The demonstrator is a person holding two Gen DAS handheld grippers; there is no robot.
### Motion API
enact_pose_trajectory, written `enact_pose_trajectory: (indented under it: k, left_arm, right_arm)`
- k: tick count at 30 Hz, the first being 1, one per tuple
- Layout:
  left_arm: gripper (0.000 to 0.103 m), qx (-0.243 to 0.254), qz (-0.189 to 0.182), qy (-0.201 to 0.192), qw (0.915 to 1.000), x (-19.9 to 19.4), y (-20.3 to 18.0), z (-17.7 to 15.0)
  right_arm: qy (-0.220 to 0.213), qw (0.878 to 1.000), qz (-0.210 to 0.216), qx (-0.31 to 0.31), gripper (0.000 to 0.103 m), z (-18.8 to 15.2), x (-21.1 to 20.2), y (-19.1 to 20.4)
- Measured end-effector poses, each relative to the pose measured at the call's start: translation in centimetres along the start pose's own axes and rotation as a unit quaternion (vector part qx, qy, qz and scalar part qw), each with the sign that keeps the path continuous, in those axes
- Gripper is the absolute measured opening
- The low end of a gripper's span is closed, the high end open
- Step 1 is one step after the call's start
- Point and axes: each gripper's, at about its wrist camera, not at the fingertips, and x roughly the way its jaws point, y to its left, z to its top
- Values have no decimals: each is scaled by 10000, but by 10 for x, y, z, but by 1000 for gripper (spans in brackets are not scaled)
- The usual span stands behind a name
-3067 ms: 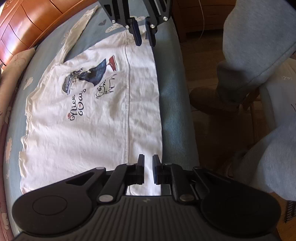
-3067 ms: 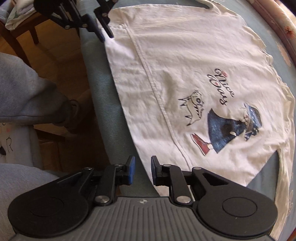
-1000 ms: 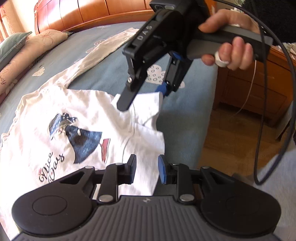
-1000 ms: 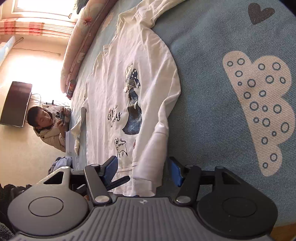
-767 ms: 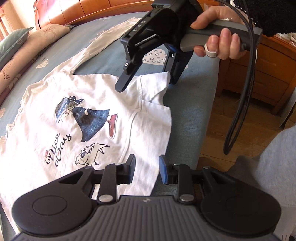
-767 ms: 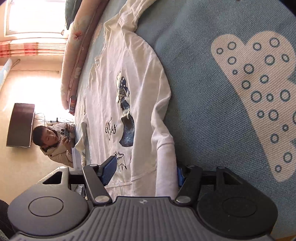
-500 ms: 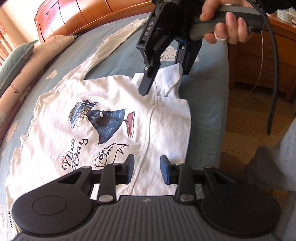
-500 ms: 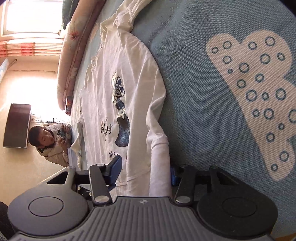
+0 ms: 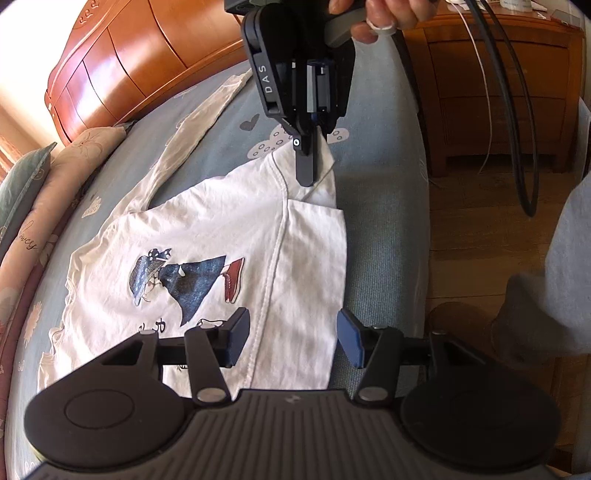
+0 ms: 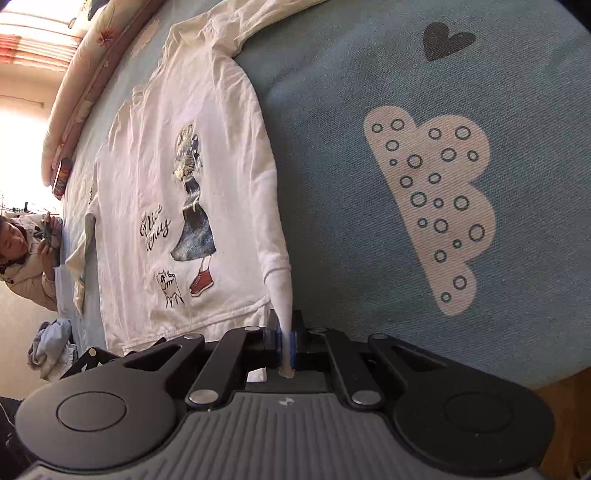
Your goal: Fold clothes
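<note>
Nearest, the left gripper (image 9: 291,338) hangs with its jaws spread wide over the white shirt (image 9: 207,236), which lies flat on the blue bedspread (image 9: 380,236) near the bed's edge. Farther along, the right gripper (image 9: 308,173), held from above by a hand (image 9: 376,14), is pinched on the folded sleeve cuff (image 10: 282,295). Only the right wrist view shows a seated person (image 10: 26,258) beyond the bed; only the left shows the wooden headboard (image 9: 122,70).

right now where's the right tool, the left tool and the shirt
right tool (image 9: 308,173): left wrist view, tip of its closed fingers pinching the shirt's corner
left tool (image 9: 293,338): left wrist view, gap between its open fingers
shirt (image 10: 155,155): right wrist view, plain white chest area
</note>
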Motion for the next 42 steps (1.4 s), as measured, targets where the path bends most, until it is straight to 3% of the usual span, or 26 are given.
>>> enact_pose_trajectory:
  k: [5,9,11,16,19,21,23,25,27,30,31,33,36,39,42]
  left_arm:
    - [54,-263,-57,159,9995,-6,9,-6]
    - [54,-1084,158,506,9927,-12,46,-20]
    - [54,-1526,383,707,9850,-11,69,-31]
    - [54,-2390,1276,1261,9543,9,129,-75]
    - [54,-2713,1614,1287,9401,24,158,-94]
    - [54,-2941,1806,1316,9293,34,177,-107]
    - [55,-3325,1691,1452,9164,40,190,-122]
    - [66,-3724,1574,1416,9036,30,196,-137]
    - [74,-3932,1607,1674,8897,18,195,-151]
    - [75,-4535,1414,1938,8583,-4,199,-177]
    - [75,-4572,1383,1986,8558,-9,202,-178]
    - [71,-4422,1376,1845,8669,-14,210,-169]
    - [73,-4328,1408,1175,8827,4,232,-138]
    - [73,-4430,1425,900,8805,46,261,-120]
    - [75,-4566,1554,1204,8677,79,285,-133]
  right_arm:
    - [47,9965,-723,-428,14,-2,4,4]
    - [-263,9808,-1460,-1263,20,-5,-8,39]
    - [-476,9716,-1668,-1610,30,-3,-15,55]
    - [-955,9477,-1622,-2577,50,31,-2,104]
    - [-1210,9343,-1426,-3035,52,54,31,137]
    - [-1323,9342,-1235,-3074,52,73,55,151]
    - [-1302,9409,-1044,-2948,52,90,76,155]
    - [-1136,9504,-982,-2725,52,101,89,147]
    - [-1116,9414,-1319,-2898,52,97,83,137]
    - [-1031,9284,-1865,-3045,52,91,70,122]
    - [-967,9310,-1912,-2956,52,92,65,120]
    - [-1008,9304,-2031,-2881,53,97,57,129]
    - [-1317,9188,-1847,-3231,63,111,66,160]
    - [-1482,9202,-1532,-3283,67,137,97,184]
    - [-1441,9164,-1764,-3292,67,154,129,185]
